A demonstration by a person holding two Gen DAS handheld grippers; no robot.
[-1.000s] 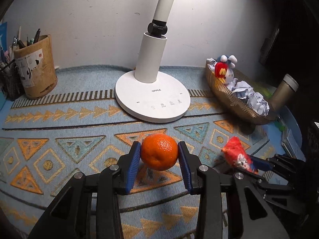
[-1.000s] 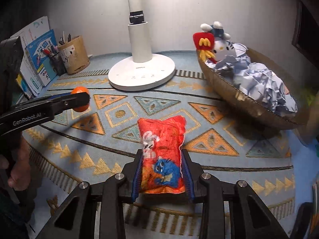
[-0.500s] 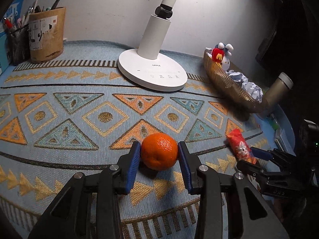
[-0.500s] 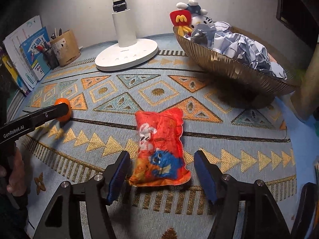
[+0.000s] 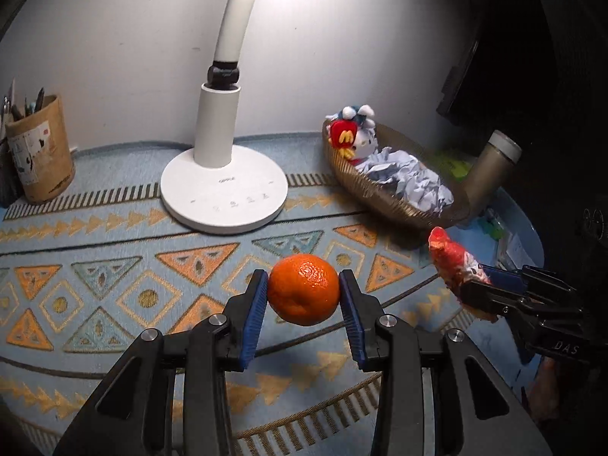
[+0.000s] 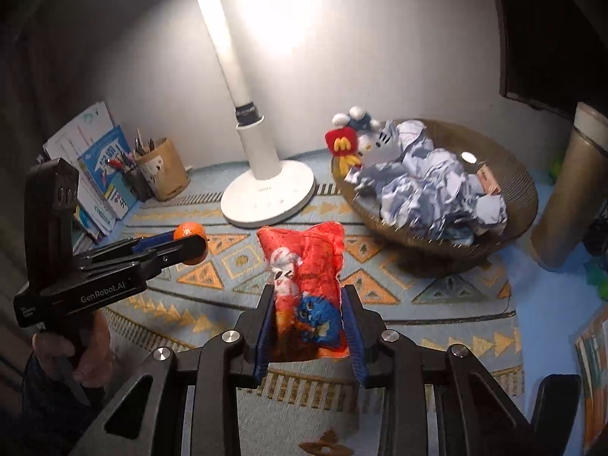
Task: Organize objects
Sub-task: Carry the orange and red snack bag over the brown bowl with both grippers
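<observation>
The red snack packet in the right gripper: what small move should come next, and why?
Probably carry the red snack packet forward and to the right, toward the woven brown basket. The right gripper is shut on it, lifted clear of the patterned mat, and the basket already holds crumpled paper.

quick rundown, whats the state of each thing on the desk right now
orange: clamped in the left gripper, lifted off the mat
snack packet: clamped in the right gripper, lifted
desk lamp: on, upright
basket: filled with crumpled paper
plush toy: propped at the basket's rim
pen holder: upright, holding pens
bottle: capped
</observation>
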